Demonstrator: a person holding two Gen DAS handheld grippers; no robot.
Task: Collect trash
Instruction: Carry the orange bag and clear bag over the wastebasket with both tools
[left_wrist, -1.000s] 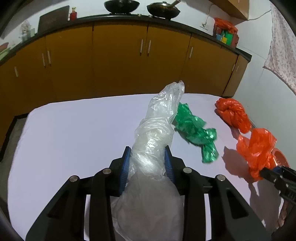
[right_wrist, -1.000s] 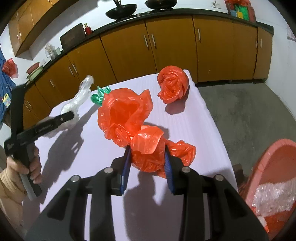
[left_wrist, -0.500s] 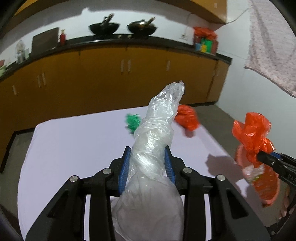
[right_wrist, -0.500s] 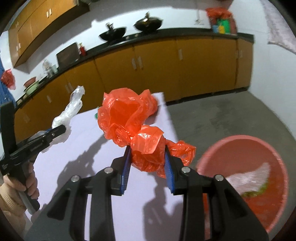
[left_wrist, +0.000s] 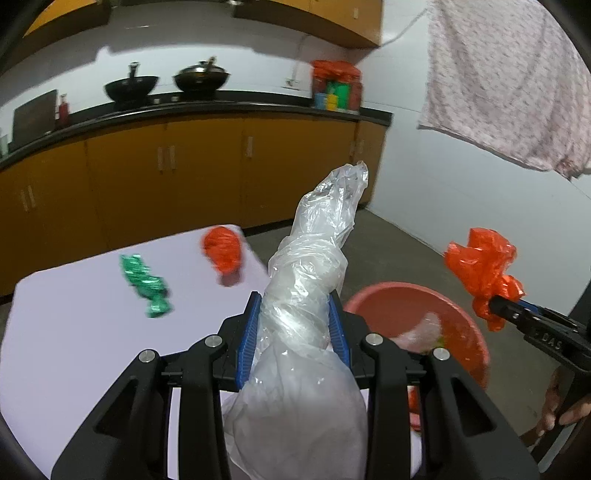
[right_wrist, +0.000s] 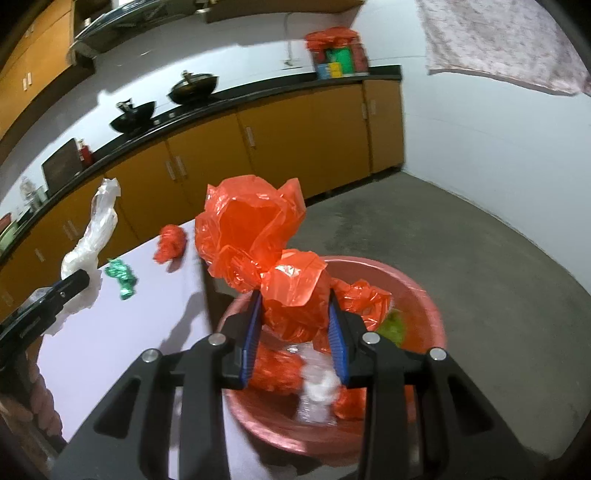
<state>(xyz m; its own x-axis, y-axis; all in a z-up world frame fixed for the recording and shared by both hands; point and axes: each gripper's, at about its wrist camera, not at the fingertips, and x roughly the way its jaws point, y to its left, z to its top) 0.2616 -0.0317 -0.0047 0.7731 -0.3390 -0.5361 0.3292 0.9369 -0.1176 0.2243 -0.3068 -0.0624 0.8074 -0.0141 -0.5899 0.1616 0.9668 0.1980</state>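
Now your right tool pinches an orange bag above the pink basin on the floor off the desk's edge; your left tool clamps a clear bag. The basin already holds orange and clear scraps. A green wrapper and another orange wad remain near the desk's far edge.

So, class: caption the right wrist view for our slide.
Right gripper carries an orange plastic bag above the pink tub.
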